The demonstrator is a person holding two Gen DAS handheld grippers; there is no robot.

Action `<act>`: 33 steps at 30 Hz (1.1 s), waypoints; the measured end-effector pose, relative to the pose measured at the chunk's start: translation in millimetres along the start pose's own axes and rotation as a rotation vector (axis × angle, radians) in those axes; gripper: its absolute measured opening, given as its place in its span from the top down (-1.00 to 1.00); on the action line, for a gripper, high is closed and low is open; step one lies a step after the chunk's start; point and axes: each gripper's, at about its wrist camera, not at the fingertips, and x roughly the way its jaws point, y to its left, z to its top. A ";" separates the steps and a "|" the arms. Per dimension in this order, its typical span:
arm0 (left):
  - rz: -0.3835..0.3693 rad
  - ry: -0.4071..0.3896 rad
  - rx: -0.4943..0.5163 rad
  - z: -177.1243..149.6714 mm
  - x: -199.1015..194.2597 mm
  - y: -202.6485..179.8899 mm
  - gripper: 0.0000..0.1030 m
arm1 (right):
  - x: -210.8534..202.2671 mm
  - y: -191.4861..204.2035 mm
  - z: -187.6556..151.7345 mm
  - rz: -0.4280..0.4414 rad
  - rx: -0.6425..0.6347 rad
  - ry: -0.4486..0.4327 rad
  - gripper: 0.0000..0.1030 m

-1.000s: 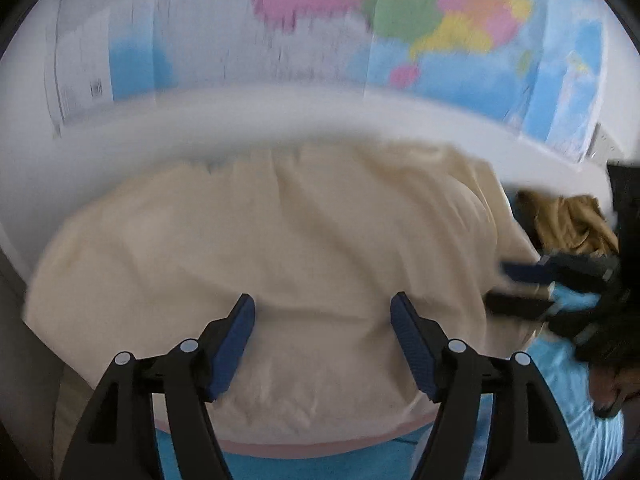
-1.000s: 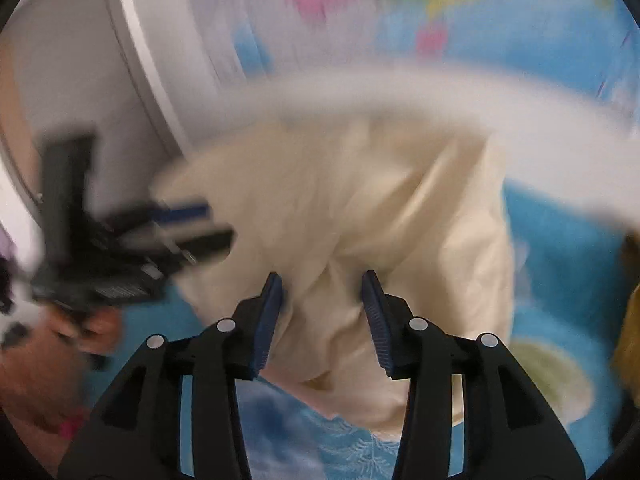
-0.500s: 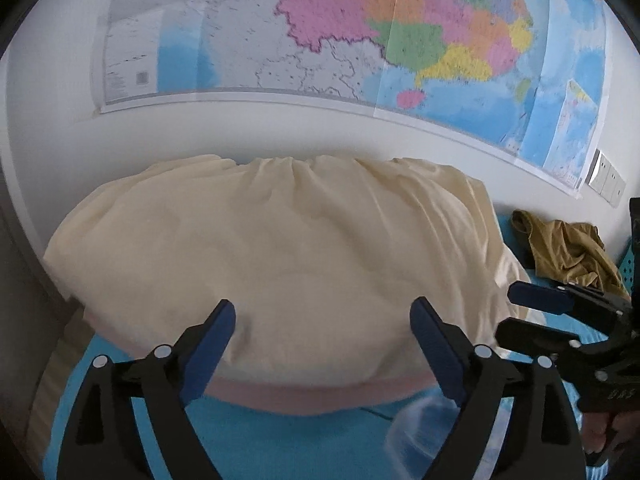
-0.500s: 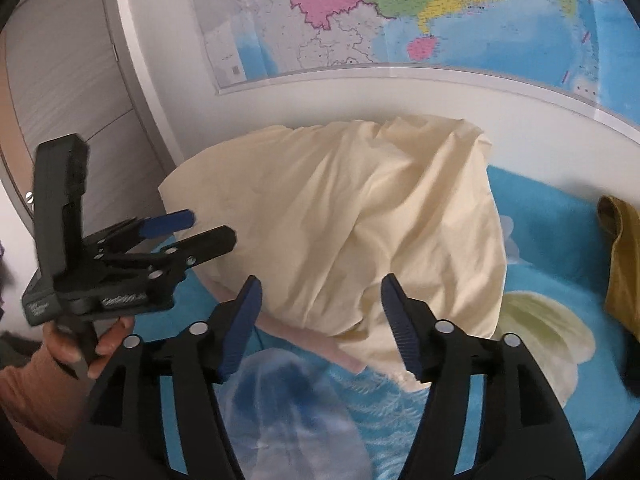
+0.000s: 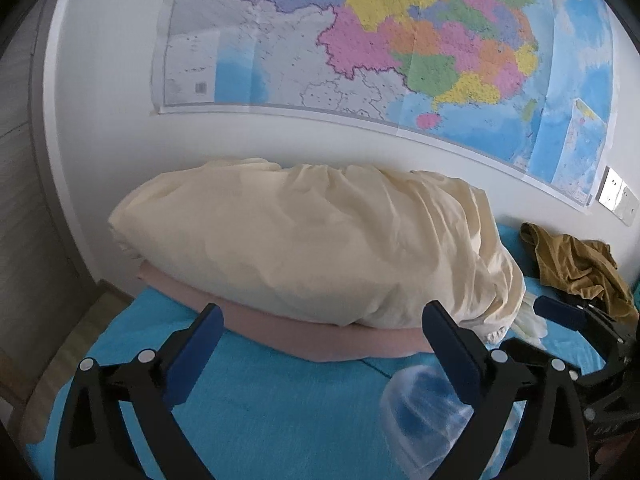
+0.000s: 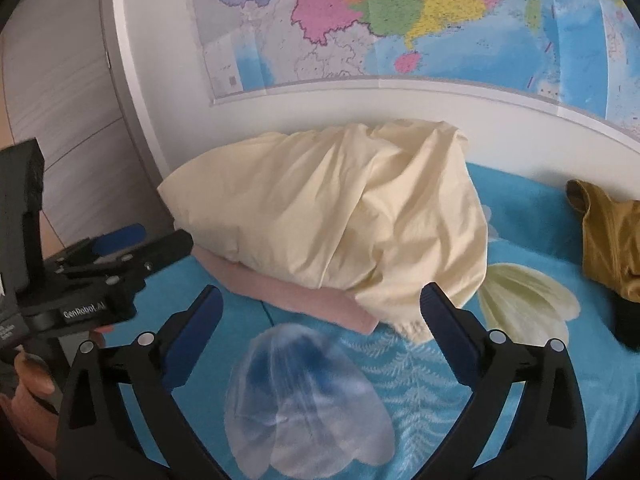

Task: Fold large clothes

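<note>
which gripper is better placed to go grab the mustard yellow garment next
Right, probably. The mustard garment lies crumpled on the blue bedspread to the right of the cream bundle, on the right gripper's side. The left gripper faces the bundle, farther away. Both are open and empty.

Cream folded cloth bundle (image 5: 312, 248) on pink folded cloth (image 5: 320, 340), both on blue patterned bed (image 5: 280, 400), against wall; mustard crumpled garment (image 5: 576, 264) right; colourful wall map (image 5: 400, 48) above.
</note>
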 end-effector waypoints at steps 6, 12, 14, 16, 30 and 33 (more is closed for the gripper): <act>0.038 -0.010 -0.012 -7.3 -17.2 -1.9 -0.88 | -12.4 5.1 -7.9 0.002 0.003 -0.014 -0.89; 0.057 -0.017 -0.017 -11.0 -27.7 -4.6 -0.88 | -24.5 7.9 -14.5 -0.006 -0.001 -0.025 -0.89; 0.064 -0.024 -0.017 -12.0 -31.1 -5.8 -0.88 | -26.9 10.0 -16.6 -0.005 -0.010 -0.025 -0.89; 0.069 -0.030 -0.015 -13.3 -34.5 -7.8 -0.88 | -31.3 11.9 -19.4 -0.009 -0.019 -0.034 -0.89; 0.108 -0.033 -0.030 -29.0 -52.2 -15.3 -0.88 | -48.5 12.0 -34.8 -0.022 -0.026 -0.038 -0.89; 0.105 -0.022 -0.035 -33.1 -54.9 -16.4 -0.88 | -50.8 13.4 -38.6 -0.027 -0.031 -0.031 -0.89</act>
